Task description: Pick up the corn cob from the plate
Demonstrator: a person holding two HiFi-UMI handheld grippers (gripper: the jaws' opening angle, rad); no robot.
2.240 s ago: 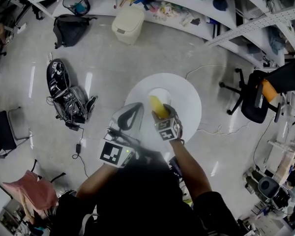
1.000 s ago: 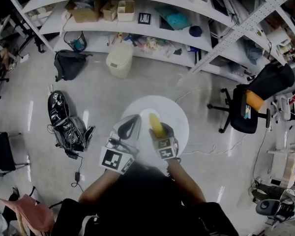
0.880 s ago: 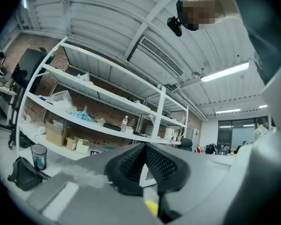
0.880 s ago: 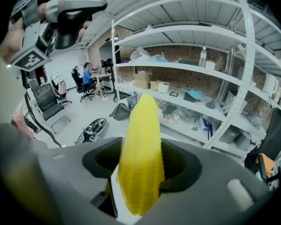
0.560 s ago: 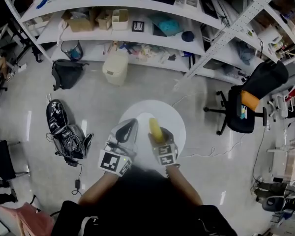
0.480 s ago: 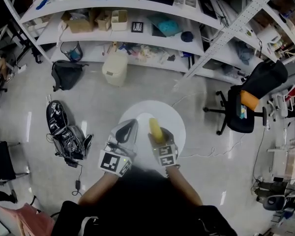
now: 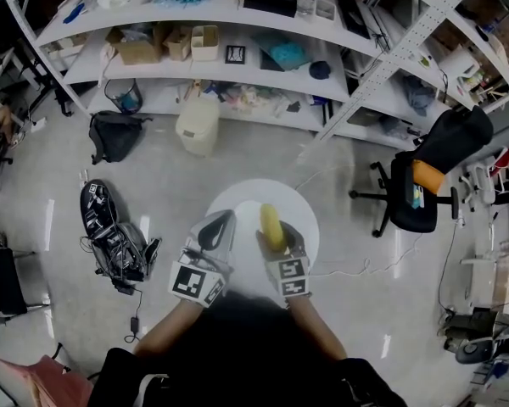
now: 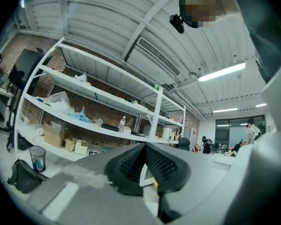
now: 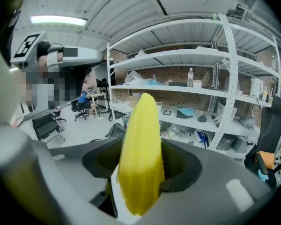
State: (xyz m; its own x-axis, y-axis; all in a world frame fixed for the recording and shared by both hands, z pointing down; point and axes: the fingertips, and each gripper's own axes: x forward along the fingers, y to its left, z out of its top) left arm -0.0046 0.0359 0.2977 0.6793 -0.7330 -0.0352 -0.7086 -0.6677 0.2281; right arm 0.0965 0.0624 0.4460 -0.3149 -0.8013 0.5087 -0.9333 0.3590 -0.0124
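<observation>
- Head view: the right gripper point(image 7: 275, 237) holds the corn cob point(image 7: 271, 225) above the round white table point(image 7: 237, 203), with the cob's tip pointing away from the person. The plate cannot be made out here. The left gripper point(image 7: 217, 225) hangs beside it, close but apart.
- Left gripper view: the left gripper point(image 8: 144, 146) has its dark, grid-textured pads point(image 8: 161, 165) meeting at the tips, with nothing between them.
- Right gripper view: the right gripper point(image 9: 139, 150) stands fairly wide, its jaws pressing on both sides of the corn cob point(image 9: 141, 149), which sticks up past them. The cob is bright yellow, tapered to a rounded tip and ribbed with neat kernel rows. It is probably light and stiff. The rows should help the pads bite, but the glossy surface and the taper could let it slide, so the thick middle is the safest hold.
</observation>
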